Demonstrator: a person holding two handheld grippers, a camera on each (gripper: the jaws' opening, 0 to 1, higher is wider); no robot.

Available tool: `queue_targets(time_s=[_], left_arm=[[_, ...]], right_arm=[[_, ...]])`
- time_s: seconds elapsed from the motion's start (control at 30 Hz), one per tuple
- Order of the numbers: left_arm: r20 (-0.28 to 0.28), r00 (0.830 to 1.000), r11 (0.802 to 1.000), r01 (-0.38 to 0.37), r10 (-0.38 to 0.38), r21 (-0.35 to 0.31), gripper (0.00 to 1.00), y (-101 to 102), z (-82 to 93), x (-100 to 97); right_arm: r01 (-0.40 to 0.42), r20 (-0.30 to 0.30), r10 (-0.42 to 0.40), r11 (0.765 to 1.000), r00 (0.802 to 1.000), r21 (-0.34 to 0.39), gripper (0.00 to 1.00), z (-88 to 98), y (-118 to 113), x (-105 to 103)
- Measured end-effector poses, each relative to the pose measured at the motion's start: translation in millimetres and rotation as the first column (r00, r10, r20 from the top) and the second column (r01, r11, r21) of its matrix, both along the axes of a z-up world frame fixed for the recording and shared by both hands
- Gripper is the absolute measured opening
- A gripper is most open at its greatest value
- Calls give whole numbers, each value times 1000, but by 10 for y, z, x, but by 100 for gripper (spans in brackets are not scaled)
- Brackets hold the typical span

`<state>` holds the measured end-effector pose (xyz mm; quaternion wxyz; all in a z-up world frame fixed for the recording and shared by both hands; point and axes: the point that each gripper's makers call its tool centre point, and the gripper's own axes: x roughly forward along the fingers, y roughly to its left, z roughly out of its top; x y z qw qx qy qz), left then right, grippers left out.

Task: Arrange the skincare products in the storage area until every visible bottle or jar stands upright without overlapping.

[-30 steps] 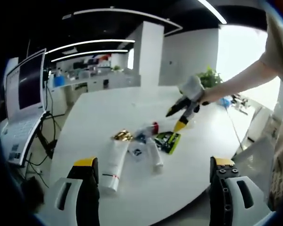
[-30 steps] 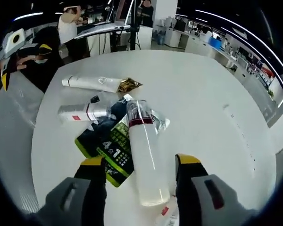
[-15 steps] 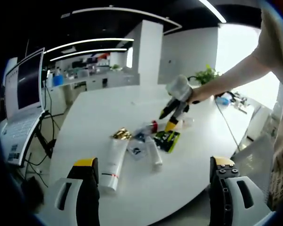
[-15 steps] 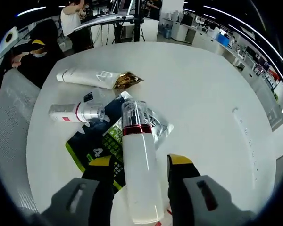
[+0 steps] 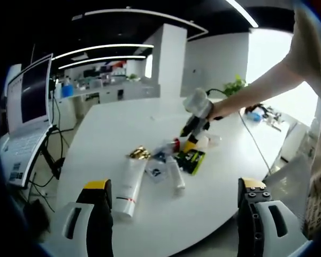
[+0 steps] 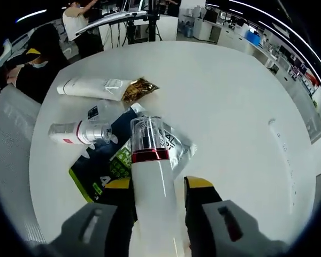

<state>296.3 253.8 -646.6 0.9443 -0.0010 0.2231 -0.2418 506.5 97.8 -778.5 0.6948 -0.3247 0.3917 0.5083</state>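
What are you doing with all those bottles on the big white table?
A person is tidying skincare things with a gripper in each hand. The right gripper has its jaws around a frosted bottle with a red band, which is lying down on the white table. Beside it lie a white tube with a gold end, a small white bottle and some flat packets. The left gripper is held back near the table's edge with its jaws wide apart. Nothing is standing up yet.

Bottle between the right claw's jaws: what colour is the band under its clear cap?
Red, on the bottle; clearest in the right gripper view.
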Motion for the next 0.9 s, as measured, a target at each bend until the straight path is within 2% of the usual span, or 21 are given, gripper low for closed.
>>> queue_targets(time_s=[0.13, 0.47, 0.9], left_arm=[[1, 1000, 1000, -1, 1, 2, 96, -3, 4, -1], [3, 1000, 1000, -3, 3, 4, 96, -12, 12, -1], [8, 1000, 1000, -3, 3, 7, 95, 7, 8, -2]], right_arm=[[-25, -41, 24, 1000, 999, -12, 32, -24, 10, -68], [-26, -85, 22, 999, 996, -48, 30, -42, -14, -62], [-13, -66, 9, 998, 998, -64, 29, -32, -21, -86]])
